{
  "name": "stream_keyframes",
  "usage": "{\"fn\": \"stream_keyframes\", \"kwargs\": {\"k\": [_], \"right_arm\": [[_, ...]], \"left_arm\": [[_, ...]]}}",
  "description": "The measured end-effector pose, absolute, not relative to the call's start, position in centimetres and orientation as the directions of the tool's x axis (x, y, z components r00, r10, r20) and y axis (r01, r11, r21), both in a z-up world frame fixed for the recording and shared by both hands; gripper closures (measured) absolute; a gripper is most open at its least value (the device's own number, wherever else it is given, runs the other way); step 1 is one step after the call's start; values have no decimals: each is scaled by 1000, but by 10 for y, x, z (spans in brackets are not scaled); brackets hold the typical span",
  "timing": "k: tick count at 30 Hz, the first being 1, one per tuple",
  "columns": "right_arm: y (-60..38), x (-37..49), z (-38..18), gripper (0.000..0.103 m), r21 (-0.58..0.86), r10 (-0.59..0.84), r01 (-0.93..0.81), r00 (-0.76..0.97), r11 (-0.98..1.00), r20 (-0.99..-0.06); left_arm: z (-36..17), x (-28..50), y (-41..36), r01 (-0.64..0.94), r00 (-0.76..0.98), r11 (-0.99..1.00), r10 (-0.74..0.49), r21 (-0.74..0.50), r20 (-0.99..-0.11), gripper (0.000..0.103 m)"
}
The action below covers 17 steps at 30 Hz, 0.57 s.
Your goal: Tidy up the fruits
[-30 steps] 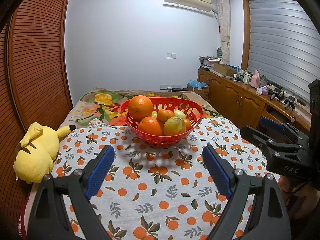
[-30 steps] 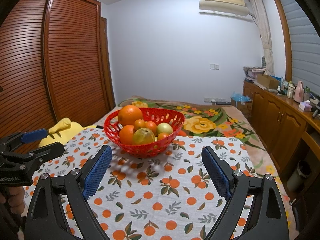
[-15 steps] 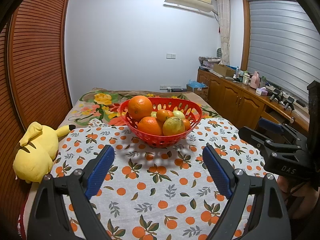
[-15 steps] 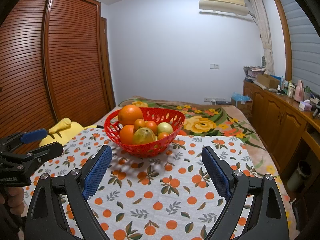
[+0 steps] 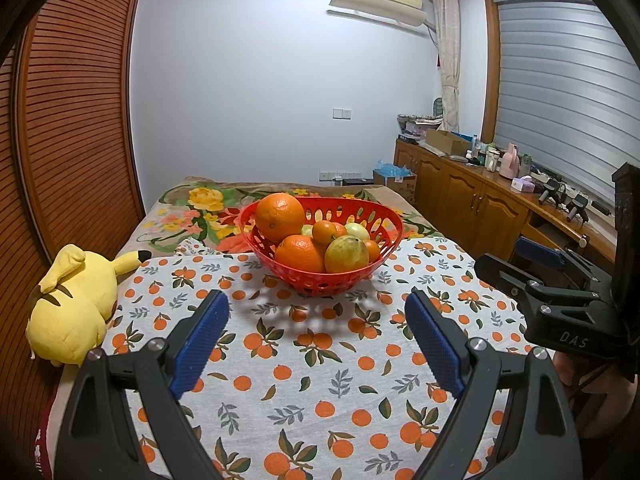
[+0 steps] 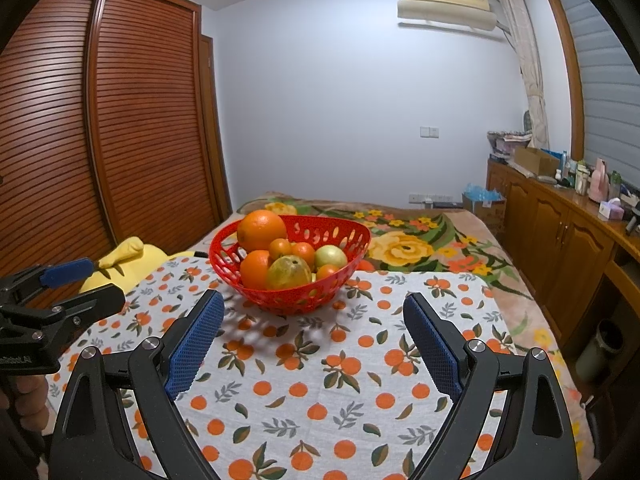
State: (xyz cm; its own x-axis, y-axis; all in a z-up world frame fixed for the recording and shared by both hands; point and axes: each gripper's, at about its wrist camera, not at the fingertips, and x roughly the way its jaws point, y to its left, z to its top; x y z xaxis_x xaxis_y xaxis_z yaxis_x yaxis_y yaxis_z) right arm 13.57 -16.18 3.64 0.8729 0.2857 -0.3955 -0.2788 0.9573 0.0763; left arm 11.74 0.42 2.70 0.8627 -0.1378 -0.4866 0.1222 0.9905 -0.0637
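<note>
Directly beneath both tools spreads the white tablecloth printed with oranges and green leaves (image 5: 320, 364), flat and bare between the fingers and the fruit, so there is open room ahead of each. Its near-left edge runs past the left gripper (image 5: 316, 340), where a yellow plush toy (image 5: 72, 300) lies against the border; its right edge, seen from the right gripper (image 6: 312, 340), drops toward the floor beside the brown wooden cabinets (image 6: 560, 240).

The left gripper hangs above the cloth with its blue-padded fingers (image 5: 200, 340) spread wide, holding and touching nothing. The right gripper hovers the same way, blue pads (image 6: 432, 348) far apart and empty. Each tool shows at the edge of the other's view, off to the side.

Ahead of both, near the cloth's far edge, sits the red perforated plastic basket (image 5: 384, 216), casting a dotted shadow toward the tools. It is heaped with fruit: a large orange (image 5: 280, 216) on top at the left, another orange (image 5: 300, 254) below it, a yellow-green round fruit (image 5: 346, 255) in front, and small tangerines (image 5: 325, 232) behind. Beyond the basket lies a floral blanket (image 6: 408, 240).
</note>
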Motion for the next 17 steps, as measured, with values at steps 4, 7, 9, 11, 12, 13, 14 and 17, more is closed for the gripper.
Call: {"fn": "stream_keyframes", "kwargs": {"k": [4, 7, 9, 11, 12, 13, 14, 17], "right_arm": [[-162, 136, 36, 10, 77, 287, -280, 873, 957, -395], [-162, 136, 36, 10, 78, 287, -279, 873, 957, -395], [-162, 136, 36, 10, 77, 286, -279, 873, 957, -394], [-161, 135, 36, 10, 76, 286, -279, 873, 957, -394], [-161, 135, 36, 10, 77, 286, -279, 873, 957, -394], [-161, 135, 36, 10, 77, 286, -279, 873, 957, -394], [-161, 135, 36, 10, 78, 286, -279, 873, 957, -394], [-161, 135, 36, 10, 76, 286, -279, 873, 957, -394]], "left_arm": [[27, 117, 5, 123, 863, 990, -138, -63, -486, 12], [27, 117, 4, 122, 863, 991, -137, -62, -486, 12], [27, 117, 4, 123, 863, 990, -138, -63, -486, 12], [27, 117, 4, 121, 863, 991, -136, -62, -487, 12], [27, 116, 3, 120, 863, 991, -135, -62, -487, 12], [28, 116, 3, 121, 863, 991, -136, -63, -487, 12], [28, 116, 1, 122, 863, 991, -137, -62, -487, 12], [28, 116, 3, 122, 864, 991, -137, -63, -484, 12]]}}
